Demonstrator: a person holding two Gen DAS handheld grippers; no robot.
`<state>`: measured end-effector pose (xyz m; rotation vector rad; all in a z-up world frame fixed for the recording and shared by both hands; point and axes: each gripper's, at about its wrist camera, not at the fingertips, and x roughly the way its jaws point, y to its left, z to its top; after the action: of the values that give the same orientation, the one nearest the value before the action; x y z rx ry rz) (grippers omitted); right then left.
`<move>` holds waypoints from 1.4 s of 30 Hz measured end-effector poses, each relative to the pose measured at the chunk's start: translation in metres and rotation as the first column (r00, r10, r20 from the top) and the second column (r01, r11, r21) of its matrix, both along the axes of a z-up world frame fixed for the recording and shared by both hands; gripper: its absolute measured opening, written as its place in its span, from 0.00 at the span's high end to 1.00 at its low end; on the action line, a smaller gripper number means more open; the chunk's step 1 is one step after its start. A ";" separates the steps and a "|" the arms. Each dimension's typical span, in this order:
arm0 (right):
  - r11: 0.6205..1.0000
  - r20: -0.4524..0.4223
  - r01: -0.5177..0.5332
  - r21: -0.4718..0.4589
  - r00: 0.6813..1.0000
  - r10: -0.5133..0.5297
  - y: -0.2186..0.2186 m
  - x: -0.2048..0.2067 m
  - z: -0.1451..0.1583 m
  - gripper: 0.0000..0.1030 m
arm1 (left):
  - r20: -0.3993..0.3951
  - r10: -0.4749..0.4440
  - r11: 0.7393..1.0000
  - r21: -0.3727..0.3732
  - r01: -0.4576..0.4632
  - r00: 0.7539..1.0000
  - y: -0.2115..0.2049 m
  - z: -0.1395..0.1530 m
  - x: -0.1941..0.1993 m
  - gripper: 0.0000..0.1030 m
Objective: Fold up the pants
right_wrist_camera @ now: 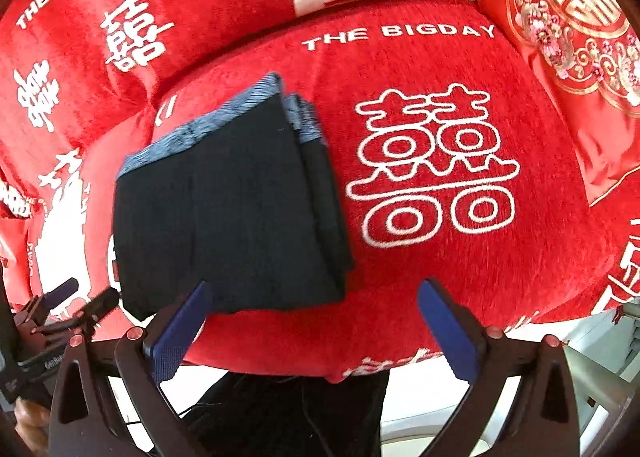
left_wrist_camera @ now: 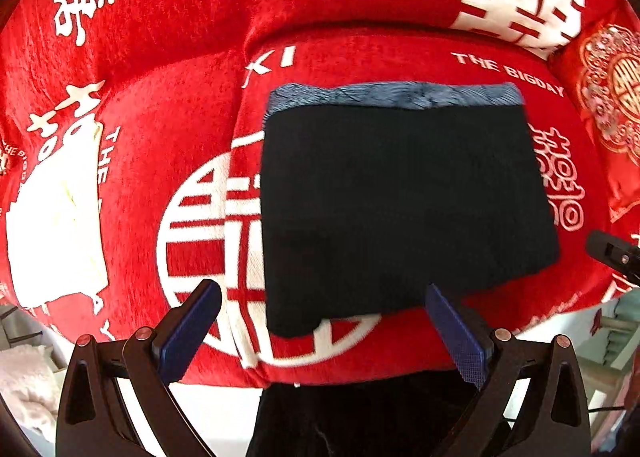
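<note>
**Black tongs, blue pads**

The left tongs (left_wrist_camera: 324, 331) and right tongs (right_wrist_camera: 316, 331) share one build: glossy black triangular arms, copper-coloured round screws at the pivots, and flat blue fingers (right_wrist_camera: 176, 337) with a fine cross-hatched grip texture. Small white lettering marks the left tongs' body, unreadable.

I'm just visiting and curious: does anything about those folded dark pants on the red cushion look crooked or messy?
Mostly tidy. The pants lie in a flat stack on the red cushion, but the layers along one side are stepped rather than flush. Both grippers are open and empty.
</note>
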<state>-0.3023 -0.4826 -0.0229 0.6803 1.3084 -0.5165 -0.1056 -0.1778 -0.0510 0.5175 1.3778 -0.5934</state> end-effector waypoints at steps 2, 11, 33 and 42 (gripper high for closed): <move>1.000 -0.010 -0.016 -0.021 1.000 0.016 0.010 0.003 0.009 0.00 | -0.009 -0.002 1.000 0.007 0.002 1.000 0.002 0.007 -0.006 0.00; 0.997 -0.039 -0.052 -0.051 0.998 0.050 0.040 0.009 0.039 0.00 | 0.006 -0.018 1.000 0.008 0.018 1.000 0.017 0.036 -0.020 0.00; 0.986 -0.059 -0.111 -0.122 0.993 0.104 0.089 0.022 0.073 0.00 | 0.054 -0.010 1.000 -0.022 0.012 0.998 0.039 0.069 -0.026 0.00; 0.983 -0.091 -0.112 -0.144 0.991 0.100 0.098 0.019 0.078 0.00 | 0.069 -0.029 0.999 -0.030 0.031 0.997 0.041 0.078 -0.031 0.00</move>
<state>-0.2830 -0.3844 0.0553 0.4671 1.3615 -0.5542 -0.1371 -0.1364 0.0269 0.5297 1.2961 -0.6146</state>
